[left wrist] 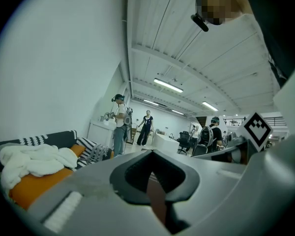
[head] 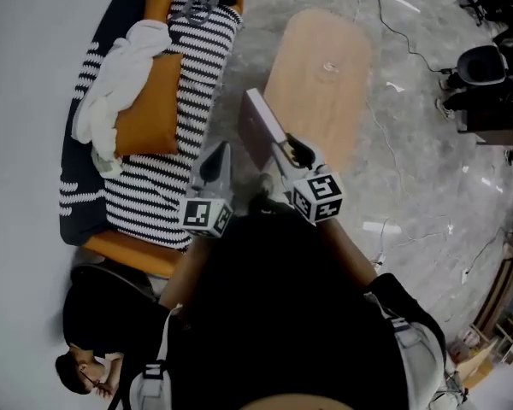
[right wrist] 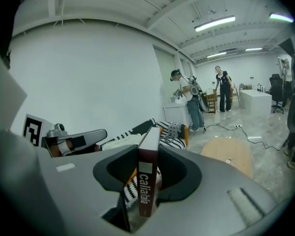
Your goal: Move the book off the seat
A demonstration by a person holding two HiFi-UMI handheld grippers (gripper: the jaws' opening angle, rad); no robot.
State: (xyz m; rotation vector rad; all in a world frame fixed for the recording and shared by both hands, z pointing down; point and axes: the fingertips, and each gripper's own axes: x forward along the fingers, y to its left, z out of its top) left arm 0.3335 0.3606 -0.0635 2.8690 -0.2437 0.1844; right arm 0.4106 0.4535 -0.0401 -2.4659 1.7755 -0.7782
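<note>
Your right gripper (head: pixel 282 154) is clamped on the book (right wrist: pixel 146 181), holding it upright and clear of the sofa seat (head: pixel 158 199), above the floor beside the wooden surface (head: pixel 321 84), so it travels unobstructed; your left gripper (head: pixel 215 156) hangs alongside, jaws together and empty.

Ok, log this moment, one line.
right hand-held gripper: shut on book | book: off sofa, beside table | left hand-held gripper: shut

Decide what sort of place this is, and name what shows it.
Probably an open-plan workshop or lab with a lounge corner: a sofa beside a wooden table, office chairs, and strip lights overhead.
</note>
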